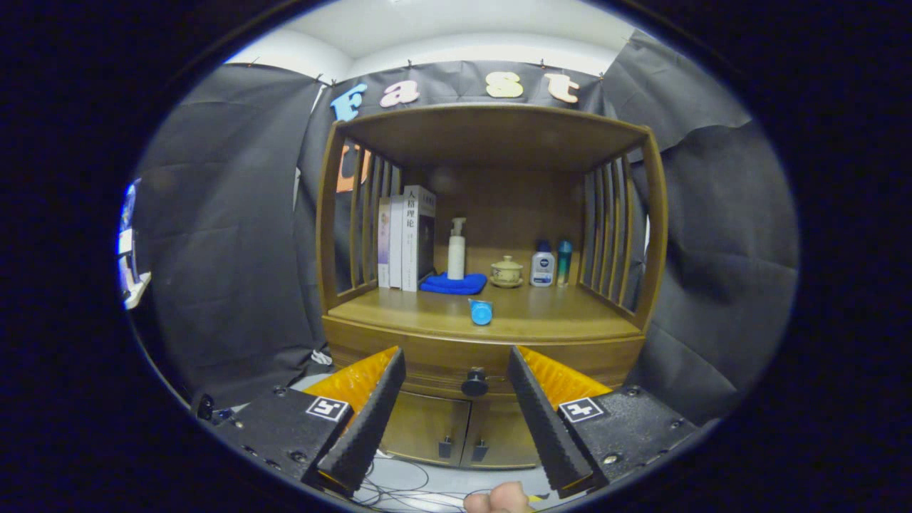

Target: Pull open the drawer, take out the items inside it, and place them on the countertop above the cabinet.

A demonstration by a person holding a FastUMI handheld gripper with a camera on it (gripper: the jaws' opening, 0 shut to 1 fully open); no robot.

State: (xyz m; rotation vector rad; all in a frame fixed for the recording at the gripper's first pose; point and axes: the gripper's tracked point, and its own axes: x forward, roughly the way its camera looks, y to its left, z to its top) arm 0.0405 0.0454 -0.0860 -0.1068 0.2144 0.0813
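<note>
A brown wooden cabinet (491, 335) stands ahead of me. Its drawer (427, 360) sits closed under the countertop (399, 306), with a round dark knob (474, 383) at its middle. My gripper (456, 365) is open, and the knob lies between the two fingers, a little beyond their tips. Nothing is held. A small blue item (482, 312) lies on the countertop near its front edge. What is inside the drawer is hidden.
At the back of the countertop stand books (406, 239), a white pump bottle (457, 249) on a blue cloth (453, 284), a lidded cup (506, 271) and two small bottles (552, 263). Slatted sides and a top board enclose it. Two lower doors (456, 431) sit below the drawer. Cables (406, 491) lie on the floor.
</note>
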